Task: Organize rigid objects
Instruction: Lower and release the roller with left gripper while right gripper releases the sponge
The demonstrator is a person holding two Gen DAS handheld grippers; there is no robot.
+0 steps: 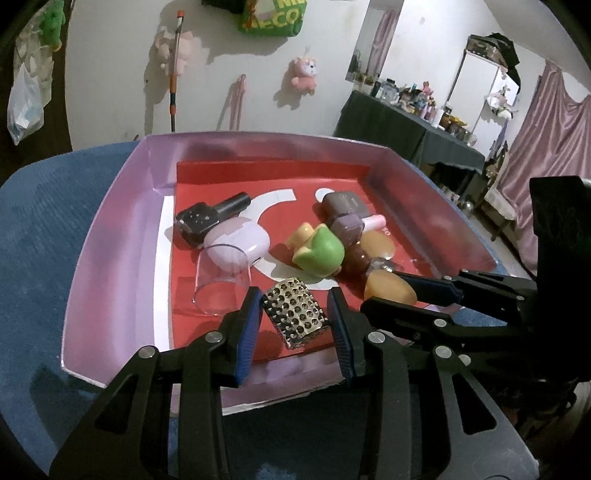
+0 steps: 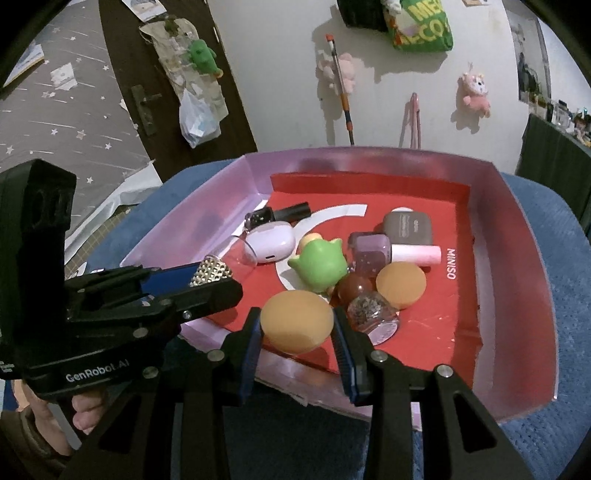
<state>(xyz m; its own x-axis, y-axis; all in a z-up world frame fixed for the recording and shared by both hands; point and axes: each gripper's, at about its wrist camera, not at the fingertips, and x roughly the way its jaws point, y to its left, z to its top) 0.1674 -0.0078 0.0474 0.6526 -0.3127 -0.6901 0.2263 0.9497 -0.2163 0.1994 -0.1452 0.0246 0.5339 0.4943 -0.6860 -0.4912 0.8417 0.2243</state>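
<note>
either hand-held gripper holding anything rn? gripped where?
Left hand-held gripper: studded metal block, by its sides. Right hand-held gripper: orange disc, by its edges.

A pink plush (image 1: 305,75) hangs on the white wall (image 1: 258,74), near a mop handle (image 1: 175,66) that leans there beside another pale pink plush (image 1: 183,55). A green bag (image 2: 421,27) hangs higher up. A dark door (image 2: 177,96) carries a plastic bag (image 2: 195,118) and a green plush (image 2: 202,55). Pink curtains (image 1: 546,147) hang beyond a dark-draped table (image 1: 399,125) crowded with bottles.
</note>
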